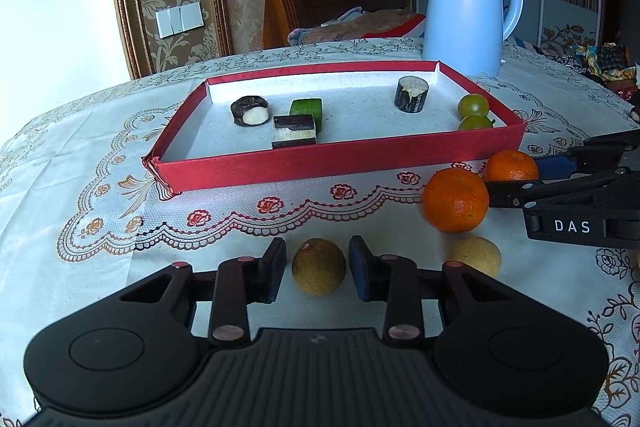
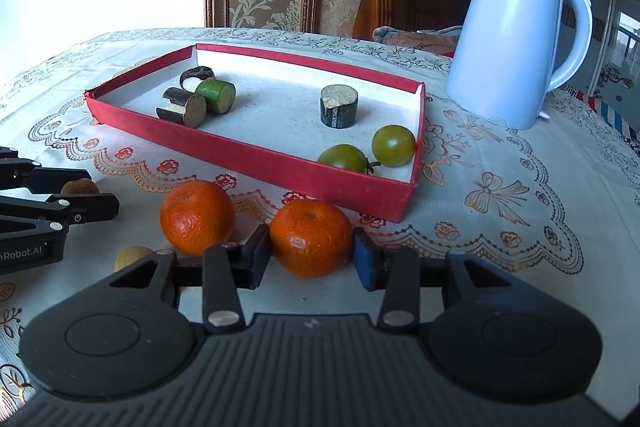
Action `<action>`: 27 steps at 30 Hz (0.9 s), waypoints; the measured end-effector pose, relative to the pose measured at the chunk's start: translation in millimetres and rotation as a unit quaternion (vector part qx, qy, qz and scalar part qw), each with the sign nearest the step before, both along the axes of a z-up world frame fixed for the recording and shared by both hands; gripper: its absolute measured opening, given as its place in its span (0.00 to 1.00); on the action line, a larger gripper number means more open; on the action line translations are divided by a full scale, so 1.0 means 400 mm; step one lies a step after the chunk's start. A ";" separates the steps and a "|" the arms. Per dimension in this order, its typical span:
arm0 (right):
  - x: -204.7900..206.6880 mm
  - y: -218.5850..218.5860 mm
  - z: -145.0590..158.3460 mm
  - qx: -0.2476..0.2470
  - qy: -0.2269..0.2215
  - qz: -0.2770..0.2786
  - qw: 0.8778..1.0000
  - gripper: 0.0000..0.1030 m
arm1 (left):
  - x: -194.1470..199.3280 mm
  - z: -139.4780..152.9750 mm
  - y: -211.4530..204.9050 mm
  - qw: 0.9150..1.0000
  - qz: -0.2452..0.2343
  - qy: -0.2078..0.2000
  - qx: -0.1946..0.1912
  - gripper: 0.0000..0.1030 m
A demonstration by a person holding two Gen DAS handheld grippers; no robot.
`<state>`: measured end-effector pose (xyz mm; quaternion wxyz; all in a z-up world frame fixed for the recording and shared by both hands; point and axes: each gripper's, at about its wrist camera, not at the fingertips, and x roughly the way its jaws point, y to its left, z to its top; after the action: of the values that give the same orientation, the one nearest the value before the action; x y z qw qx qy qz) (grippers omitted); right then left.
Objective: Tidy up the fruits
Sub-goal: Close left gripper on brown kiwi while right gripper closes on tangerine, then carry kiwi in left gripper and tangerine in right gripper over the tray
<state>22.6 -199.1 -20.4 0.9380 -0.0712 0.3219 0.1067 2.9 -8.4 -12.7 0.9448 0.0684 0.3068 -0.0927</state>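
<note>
Low in the left wrist view, your left gripper point(image 1: 318, 269) is spread, with a yellowish round fruit point(image 1: 319, 266) on the cloth between its pads and a narrow gap on each side. In the right wrist view, your right gripper point(image 2: 312, 253) brackets a tangerine point(image 2: 311, 237) at lower centre; both pads sit against its sides. A second tangerine point(image 2: 197, 217) lies just left of it. The red tray point(image 2: 256, 157) behind them holds two green tomatoes point(image 2: 394, 145).
</note>
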 end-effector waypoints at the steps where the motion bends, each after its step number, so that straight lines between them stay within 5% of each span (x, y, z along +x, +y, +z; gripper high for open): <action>1: 0.000 0.000 0.000 0.000 0.000 0.000 1.000 0.39 | 0.000 0.000 0.000 1.000 0.001 0.000 0.000 0.33; 27: -0.028 -0.024 0.019 0.021 -0.038 -0.025 0.999 0.39 | -0.001 0.024 0.015 0.999 0.030 -0.022 -0.014 0.25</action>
<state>11.3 -208.8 -12.8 0.9533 -0.0476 0.2853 0.0871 2.5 -2.4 -3.1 0.9544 0.0481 0.2869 -0.0666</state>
